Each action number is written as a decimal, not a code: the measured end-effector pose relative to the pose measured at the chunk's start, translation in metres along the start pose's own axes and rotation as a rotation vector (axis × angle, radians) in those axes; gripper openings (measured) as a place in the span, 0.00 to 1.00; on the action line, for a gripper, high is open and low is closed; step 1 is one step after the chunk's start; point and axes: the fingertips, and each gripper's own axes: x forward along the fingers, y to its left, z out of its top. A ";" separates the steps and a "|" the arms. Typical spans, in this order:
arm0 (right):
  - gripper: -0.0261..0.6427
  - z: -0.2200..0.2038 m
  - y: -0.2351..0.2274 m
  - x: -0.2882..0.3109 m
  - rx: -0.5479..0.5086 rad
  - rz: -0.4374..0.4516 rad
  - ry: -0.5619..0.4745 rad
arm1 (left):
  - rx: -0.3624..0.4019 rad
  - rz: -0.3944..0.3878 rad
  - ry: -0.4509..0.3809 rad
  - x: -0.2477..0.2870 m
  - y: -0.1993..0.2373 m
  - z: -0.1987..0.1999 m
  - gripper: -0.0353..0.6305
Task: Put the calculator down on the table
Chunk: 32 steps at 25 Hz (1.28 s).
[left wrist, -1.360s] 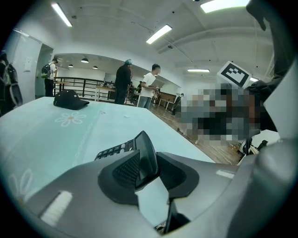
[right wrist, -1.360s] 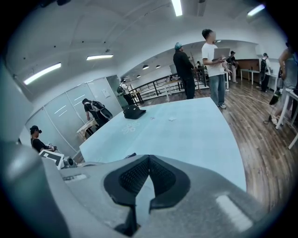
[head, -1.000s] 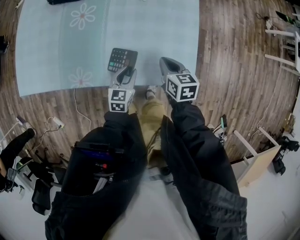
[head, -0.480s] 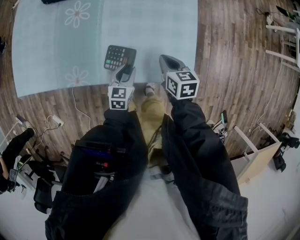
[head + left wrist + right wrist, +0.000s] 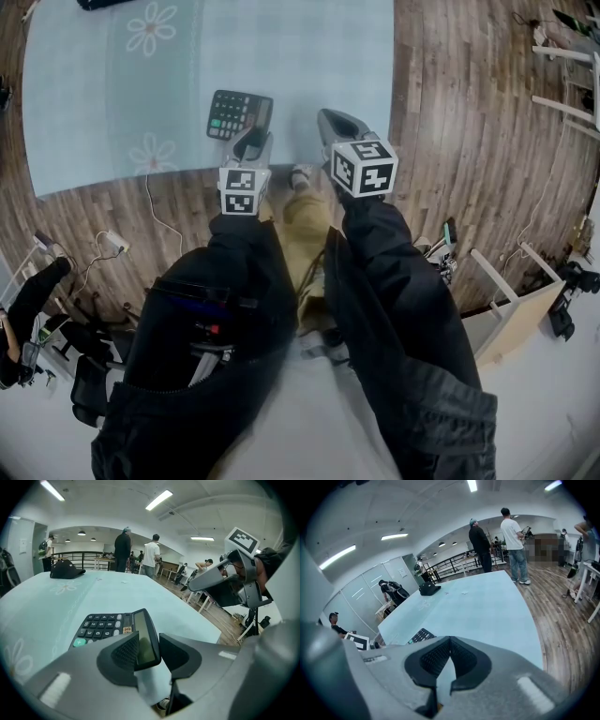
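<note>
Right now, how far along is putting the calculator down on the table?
Done: the calculator rests on the table. In hand: the left gripper has just been opening its jaws, with the calculator's display end between them. Left: draw that gripper clear. The right gripper is shut and empty.

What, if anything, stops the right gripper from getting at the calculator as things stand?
Nothing much, so probably yes: the right gripper hangs shut beside the calculator, with only table between. The left gripper, whose jaws have just been opening around the calculator's screen end, crowds that near side.
</note>
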 end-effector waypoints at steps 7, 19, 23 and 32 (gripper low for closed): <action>0.04 -0.002 0.000 0.002 0.002 0.000 0.005 | -0.015 0.005 0.037 0.002 0.001 -0.002 0.25; 0.04 0.007 0.010 -0.004 -0.016 0.009 -0.019 | -0.033 -0.018 0.006 -0.007 -0.002 0.026 0.27; 0.04 0.019 0.020 -0.013 -0.023 0.019 -0.053 | -0.014 -0.012 -0.050 -0.020 -0.005 0.055 0.21; 0.04 0.084 0.052 -0.063 -0.063 0.050 -0.232 | 0.050 -0.029 -0.313 -0.065 -0.027 0.179 0.05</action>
